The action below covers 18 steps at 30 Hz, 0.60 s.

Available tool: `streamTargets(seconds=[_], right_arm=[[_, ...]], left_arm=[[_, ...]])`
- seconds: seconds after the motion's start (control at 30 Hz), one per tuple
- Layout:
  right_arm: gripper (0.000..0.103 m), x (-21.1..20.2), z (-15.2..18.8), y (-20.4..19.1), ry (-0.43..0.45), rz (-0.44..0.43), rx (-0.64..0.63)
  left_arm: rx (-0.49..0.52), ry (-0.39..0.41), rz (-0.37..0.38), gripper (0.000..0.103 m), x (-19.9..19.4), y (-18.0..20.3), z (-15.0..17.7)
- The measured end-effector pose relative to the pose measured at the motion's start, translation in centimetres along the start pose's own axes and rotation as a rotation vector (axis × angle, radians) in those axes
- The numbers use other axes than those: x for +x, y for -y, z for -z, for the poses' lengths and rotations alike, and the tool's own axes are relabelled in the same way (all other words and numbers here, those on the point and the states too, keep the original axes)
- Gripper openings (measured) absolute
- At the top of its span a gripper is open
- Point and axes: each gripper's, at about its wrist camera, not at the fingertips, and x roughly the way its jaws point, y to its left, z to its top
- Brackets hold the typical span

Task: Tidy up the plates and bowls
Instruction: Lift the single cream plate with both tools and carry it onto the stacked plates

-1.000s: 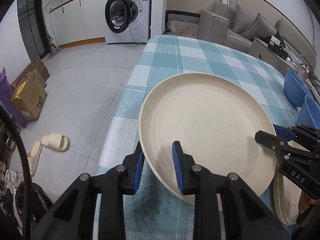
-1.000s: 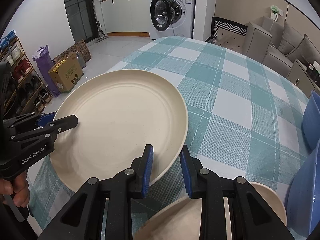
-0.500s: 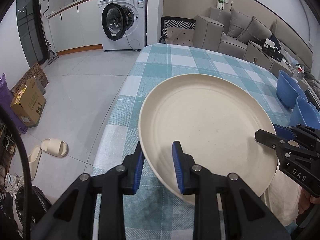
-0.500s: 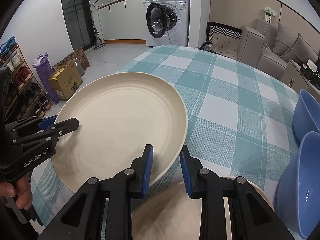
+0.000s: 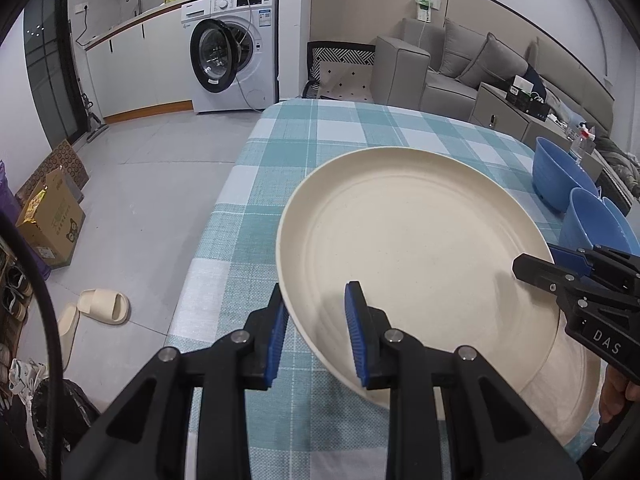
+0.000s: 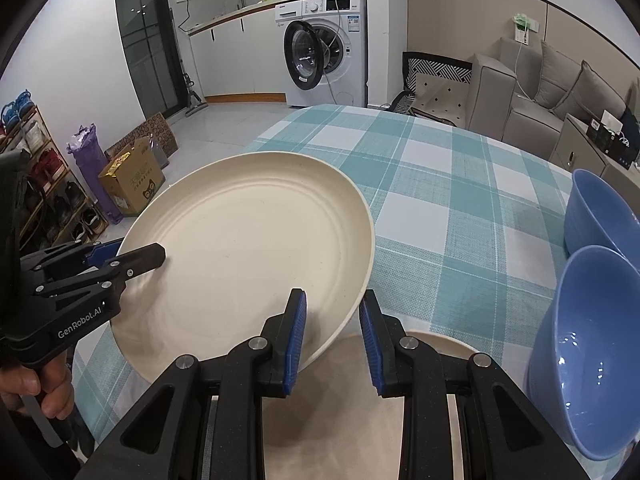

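Both the left gripper [image 5: 314, 336] and the right gripper [image 6: 333, 338] clamp the cream plate [image 5: 412, 256] by its rim at seven and four o'clock above the table [image 6: 440, 184]; it looks light, stiff and smooth, so thin-edge grips could slip.

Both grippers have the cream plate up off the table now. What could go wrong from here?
1. The left gripper and right gripper each pinch only the plate's thin rim; uneven motion could make it slip.
2. Another plate lies right beneath, so a drop could hit it.
3. The blue bowls stand close on the right.
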Motion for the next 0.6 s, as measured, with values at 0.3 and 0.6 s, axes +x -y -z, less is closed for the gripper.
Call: streamTargets(seconds=[0.3, 0.6], right_arm=[[0.028, -1.9, 1.4, 1.5, 0.02, -0.015, 0.041], [0.028, -3.5, 3.0, 3.4, 0.035, -0.004, 0.081]], left_arm=[[0.036, 0.007, 0.023, 0.026, -0.8, 1.7, 0.2], [0.092, 0.01, 0.033, 0.026, -1.3, 4.1, 0.7]])
